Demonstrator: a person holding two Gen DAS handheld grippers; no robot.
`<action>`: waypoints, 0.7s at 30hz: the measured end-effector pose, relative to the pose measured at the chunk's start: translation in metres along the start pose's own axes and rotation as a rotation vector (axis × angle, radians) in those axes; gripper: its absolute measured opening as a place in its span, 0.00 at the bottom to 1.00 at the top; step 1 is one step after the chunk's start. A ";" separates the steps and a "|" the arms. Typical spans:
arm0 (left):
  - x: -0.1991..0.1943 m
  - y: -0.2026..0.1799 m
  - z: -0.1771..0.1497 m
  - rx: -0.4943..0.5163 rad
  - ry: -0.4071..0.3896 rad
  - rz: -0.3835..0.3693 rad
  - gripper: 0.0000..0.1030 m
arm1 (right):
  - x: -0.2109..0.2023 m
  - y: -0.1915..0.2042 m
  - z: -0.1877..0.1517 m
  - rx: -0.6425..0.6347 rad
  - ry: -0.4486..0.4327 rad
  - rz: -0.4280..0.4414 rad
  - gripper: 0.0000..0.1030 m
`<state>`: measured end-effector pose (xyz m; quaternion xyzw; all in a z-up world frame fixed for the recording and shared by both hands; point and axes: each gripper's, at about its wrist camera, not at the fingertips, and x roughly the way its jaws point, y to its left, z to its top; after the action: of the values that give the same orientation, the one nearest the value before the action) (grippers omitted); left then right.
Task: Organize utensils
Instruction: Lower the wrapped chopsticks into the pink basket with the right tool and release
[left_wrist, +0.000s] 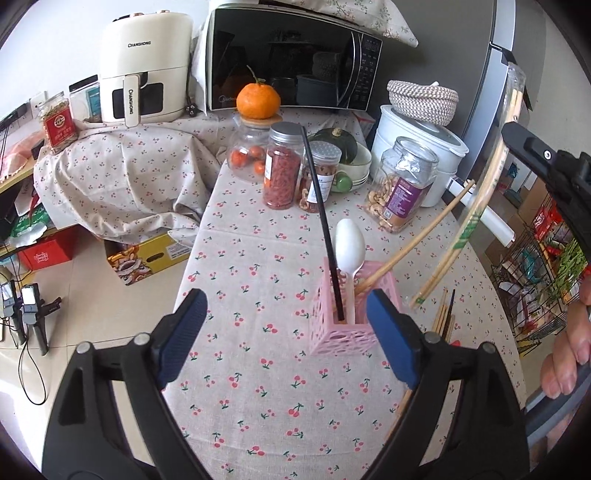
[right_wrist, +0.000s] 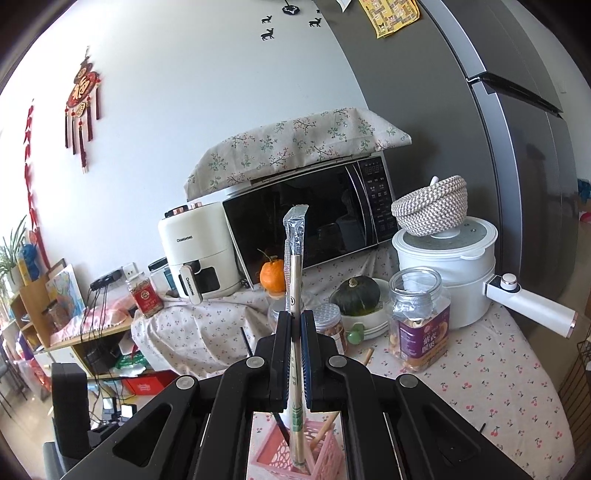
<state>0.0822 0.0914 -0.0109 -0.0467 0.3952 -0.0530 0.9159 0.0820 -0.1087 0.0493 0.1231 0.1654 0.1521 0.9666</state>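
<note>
Chopsticks (right_wrist: 294, 295) in a clear plastic wrapper sit clamped between the right gripper (right_wrist: 295, 354) pads, held upright with their lower ends directly over, or just inside, the pink holder (right_wrist: 275, 459); which of the two I cannot tell from the right wrist view. Upright hold makes sense: a near-vertical pair drops straight into the narrow opening.

Pink holder (left_wrist: 345, 332) stands on the cherry-print tablecloth (left_wrist: 258, 369) and already contains a black chopstick (left_wrist: 321, 225), a white plastic spoon (left_wrist: 349, 254) and a bare wooden chopstick (left_wrist: 413, 243) leaning out to the holder's right. In the left wrist view the wrapped pair (left_wrist: 476, 218) slants down toward the holder from the upper right.

Left gripper (left_wrist: 286, 339) jaws stand wide with nothing between them; its right pad is just beside the holder's near right corner, its left pad well clear to the holder's left. Judgement: it may be positioned to steady the holder.

Loose chopsticks (left_wrist: 445, 314) lie on the cloth just right of the holder, not yet sorted. A hand (left_wrist: 567, 354) shows further right of the holder, gripping a handle.

Behind the holder: jars (left_wrist: 282, 166), a microwave (left_wrist: 291, 59), a white cooker (left_wrist: 417, 147).

Task judged partly done; risk is tipping the light holder during insertion.
</note>
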 end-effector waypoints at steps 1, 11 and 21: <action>0.001 0.002 0.000 -0.005 0.006 0.000 0.85 | 0.005 0.001 -0.003 0.004 0.000 -0.006 0.05; 0.001 0.003 -0.002 -0.006 0.014 -0.013 0.86 | 0.030 -0.006 -0.034 0.022 0.056 -0.052 0.07; 0.002 -0.013 -0.006 0.016 0.032 -0.046 0.91 | 0.002 -0.027 -0.023 0.037 0.109 -0.040 0.50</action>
<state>0.0784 0.0776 -0.0148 -0.0477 0.4080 -0.0780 0.9084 0.0828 -0.1284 0.0203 0.1290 0.2230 0.1361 0.9566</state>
